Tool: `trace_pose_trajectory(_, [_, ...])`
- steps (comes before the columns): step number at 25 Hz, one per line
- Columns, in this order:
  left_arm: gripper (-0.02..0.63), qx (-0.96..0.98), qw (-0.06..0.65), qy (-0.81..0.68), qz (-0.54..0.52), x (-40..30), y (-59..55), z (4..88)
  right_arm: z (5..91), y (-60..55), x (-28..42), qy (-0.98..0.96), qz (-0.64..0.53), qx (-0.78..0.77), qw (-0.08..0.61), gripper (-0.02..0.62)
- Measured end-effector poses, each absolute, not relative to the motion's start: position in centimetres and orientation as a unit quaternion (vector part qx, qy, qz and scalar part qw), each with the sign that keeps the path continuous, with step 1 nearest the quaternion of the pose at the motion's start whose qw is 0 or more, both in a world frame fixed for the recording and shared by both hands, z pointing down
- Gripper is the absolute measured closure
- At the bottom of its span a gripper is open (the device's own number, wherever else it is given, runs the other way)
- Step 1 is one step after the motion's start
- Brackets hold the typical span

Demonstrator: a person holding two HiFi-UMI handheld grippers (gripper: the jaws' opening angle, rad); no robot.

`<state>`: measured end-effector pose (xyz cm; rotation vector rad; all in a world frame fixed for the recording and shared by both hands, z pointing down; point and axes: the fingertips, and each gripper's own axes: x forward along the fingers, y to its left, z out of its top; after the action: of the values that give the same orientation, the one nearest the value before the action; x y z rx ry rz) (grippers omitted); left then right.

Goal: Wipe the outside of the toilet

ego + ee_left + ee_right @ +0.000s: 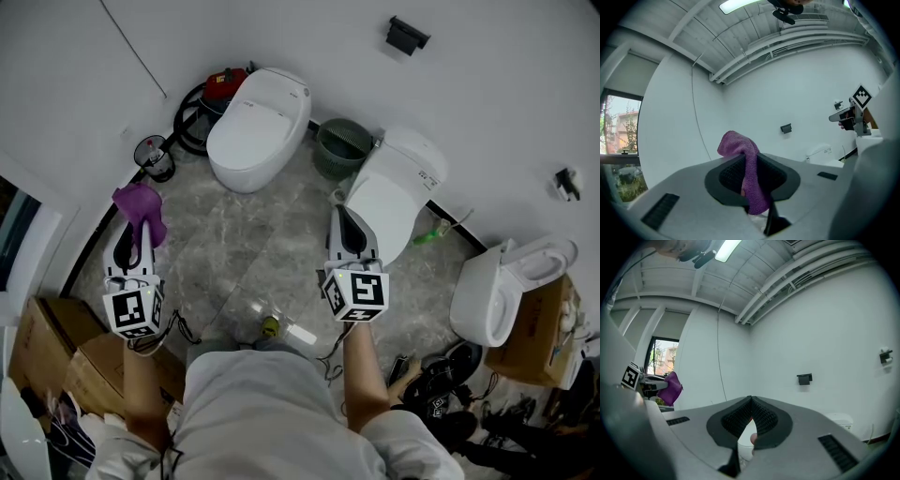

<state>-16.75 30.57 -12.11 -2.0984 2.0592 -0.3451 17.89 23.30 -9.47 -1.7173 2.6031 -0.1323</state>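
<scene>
Left hand-held gripper (134, 232) clamped on purple cloth (141, 204); right hand-held gripper (341, 217) closed tip to tip, nothing between.
Cloth bunches above the left tips. White toilet (394, 197) stands just beside the right tips.

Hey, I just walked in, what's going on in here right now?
A person stands on a grey tiled floor, holding a gripper in each hand. The left gripper is shut on a purple cloth, which is held up in the air and touches no toilet. The right gripper is shut and empty, held out toward the nearest white toilet. No wiping is under way at this moment.
</scene>
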Motion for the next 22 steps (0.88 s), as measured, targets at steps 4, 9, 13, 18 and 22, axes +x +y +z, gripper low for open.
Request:
trace_pose_trajectory(4, [0.522,-0.704,0.09,0.694,-0.122,-15.8,29.4,-11.9,-8.6,21.6,19.4,0.826,-0.061,-0.56,0.011,0.587])
trace_pose_trajectory(9, [0.522,-0.703,0.092,0.695,-0.12,-15.8,26.6,-12.0,-8.3,19.1,19.7,0.827,-0.062,-0.559,0.018,0.588])
trace_pose_trajectory(13, [0.522,-0.708,0.098,0.689,-0.119,-16.3,24.0,-11.3,-8.0,16.8,18.7,0.829,-0.055,-0.555,0.023,0.588])
trace_pose_trajectory(18, [0.522,-0.713,0.09,0.687,-0.11,-19.3,19.4,-10.0,-7.3,12.9,16.0,0.825,-0.05,-0.563,0.021,0.588])
trace_pose_trajectory(22, [0.522,-0.721,0.08,0.679,-0.112,-22.9,14.8,-9.2,-7.2,9.1,12.5,0.82,-0.049,-0.571,0.011,0.586])
